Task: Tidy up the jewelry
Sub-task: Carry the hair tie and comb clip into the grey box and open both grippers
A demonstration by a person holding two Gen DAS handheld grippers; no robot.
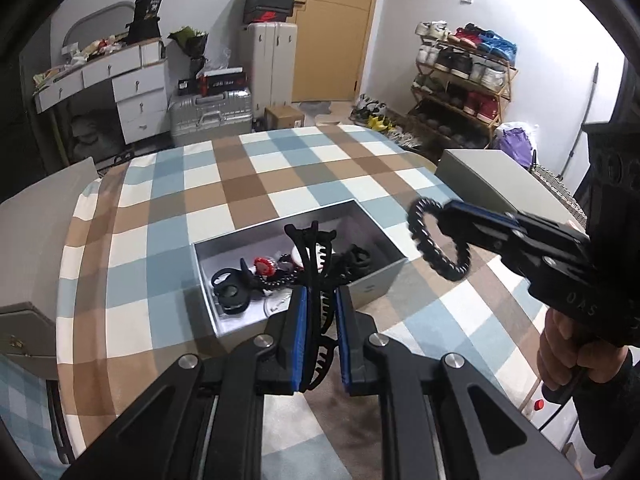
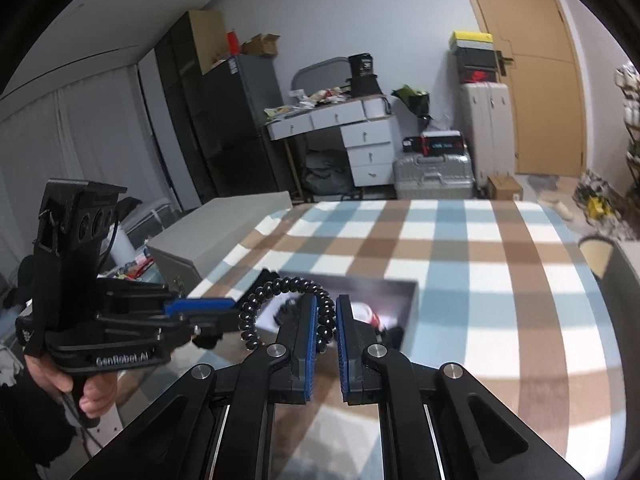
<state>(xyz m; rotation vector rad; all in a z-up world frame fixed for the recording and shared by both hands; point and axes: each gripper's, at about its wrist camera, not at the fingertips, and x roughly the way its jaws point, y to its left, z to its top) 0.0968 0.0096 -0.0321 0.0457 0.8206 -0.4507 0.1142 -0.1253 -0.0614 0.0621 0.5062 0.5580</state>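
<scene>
Both grippers are up over the checked tablecloth (image 1: 224, 184), each with something black in its grasp. The left gripper (image 1: 321, 300) has its blue pads pressed against a black claw hair clip (image 1: 310, 264) — the clip stands between them, its curved prongs reaching out over the near wall of the grey box (image 1: 376, 284). That box sits open on the cloth, toward the near edge of the table, and holds a jumble: black ring-shaped pieces (image 1: 230, 286), a red and white piece (image 1: 264, 265) and a dark beaded strand (image 1: 280, 280). The right gripper (image 2: 323, 312) is closed on a black spiral hair tie (image 2: 280, 288), which loops up and to the left out of its fingers; in the left wrist view the same coil hangs in the air off the box's right side, clear of the cloth. A bare hand (image 1: 568, 356) grips the right tool's handle. Beyond the far edge stand a white desk (image 1: 120, 80) and a silver suitcase (image 1: 212, 114).
</scene>
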